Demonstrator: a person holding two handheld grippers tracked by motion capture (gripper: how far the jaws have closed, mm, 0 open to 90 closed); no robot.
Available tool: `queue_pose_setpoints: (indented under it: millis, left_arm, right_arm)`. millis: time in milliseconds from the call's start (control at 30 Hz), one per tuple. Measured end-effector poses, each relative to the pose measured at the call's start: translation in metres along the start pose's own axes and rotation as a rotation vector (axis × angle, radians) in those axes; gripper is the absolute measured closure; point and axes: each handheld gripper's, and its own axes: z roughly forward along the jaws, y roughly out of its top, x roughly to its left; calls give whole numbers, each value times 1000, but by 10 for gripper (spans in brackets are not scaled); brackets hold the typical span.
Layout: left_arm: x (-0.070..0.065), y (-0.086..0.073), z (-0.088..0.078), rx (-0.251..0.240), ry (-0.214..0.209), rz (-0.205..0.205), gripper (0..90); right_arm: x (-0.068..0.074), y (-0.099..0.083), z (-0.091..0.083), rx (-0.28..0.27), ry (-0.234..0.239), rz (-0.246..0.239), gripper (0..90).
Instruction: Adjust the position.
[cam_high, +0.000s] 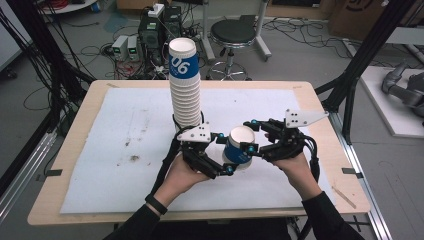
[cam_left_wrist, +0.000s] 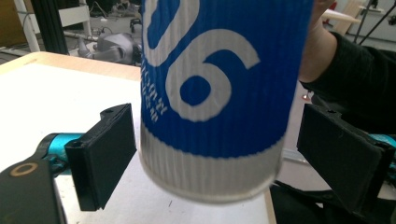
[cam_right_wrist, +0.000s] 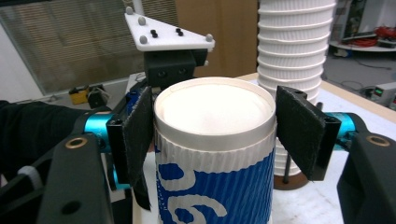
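Note:
A blue-and-white ribbed paper cup (cam_high: 239, 150) with a large "06" print hangs slightly tilted just above the white sheet, its white round end up. My right gripper (cam_high: 251, 136) is shut on its upper part; in the right gripper view both pads (cam_right_wrist: 140, 130) press the cup (cam_right_wrist: 215, 154) below its rim. My left gripper (cam_high: 225, 152) straddles the lower part, open. In the left gripper view the cup (cam_left_wrist: 219, 93) sits between the pads (cam_left_wrist: 105, 154) with a small gap on each side. A tall stack of like cups (cam_high: 185, 85) stands just behind.
A white sheet (cam_high: 125, 150) covers the wooden table (cam_high: 70, 150). The stack (cam_right_wrist: 292, 56) rises close behind the held cup. Beyond the far edge stand a stool (cam_high: 232, 35), electronics boxes (cam_high: 150, 35) and cables. Black frame posts (cam_high: 360, 60) flank the table.

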Motion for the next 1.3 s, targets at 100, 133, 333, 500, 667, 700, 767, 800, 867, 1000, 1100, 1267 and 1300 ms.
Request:
queue_pose_setpoints:
  millis: [100, 133, 333, 500, 667, 700, 767, 800, 867, 1000, 1100, 1267, 1300]
  left_arm:
    - [0, 0, 3, 5, -5, 3, 115]
    - [0, -1, 4, 5, -4, 0, 115]
    - [-1, -2, 10, 21, -5, 3, 116]
    - [-1, -3, 9, 26, -15, 9, 171]
    - [0, -3, 7, 29, -14, 13, 186]
    - [0, -3, 6, 31, -14, 18, 187]
    - [0, -2, 5, 38, -14, 18, 190]
    - [0, -2, 4, 42, -12, 19, 190]
    - [1, -2, 2, 47, -15, 18, 194]
    - [1, 1, -2, 94, 0, 28, 197]
    - [1, 4, -3, 149, 5, 40, 200]
    - [-4, 10, -1, 261, 38, 99, 203]
    - [-5, 10, 0, 275, 43, 105, 204]
  right_arm:
    - [0, -2, 2, -3, 8, 7, 313]
    - [0, -2, 2, -4, 10, 9, 312]
    - [1, -4, 6, 1, 22, 16, 313]
    - [1, -5, 7, 1, 26, 18, 313]
    - [1, -5, 8, -2, 25, 3, 305]
    - [1, -4, 9, -3, 21, -3, 285]
    - [1, -3, 9, 8, 4, -9, 210]
    - [2, -3, 9, 14, -4, -12, 202]
    - [1, -1, 7, 19, 3, -19, 202]
    - [0, 5, 1, 37, -1, -22, 191]
    - [1, 10, -2, 72, 4, -14, 191]
    - [2, 14, 1, 163, -4, -37, 191]
    - [3, 13, 2, 171, -1, -37, 191]
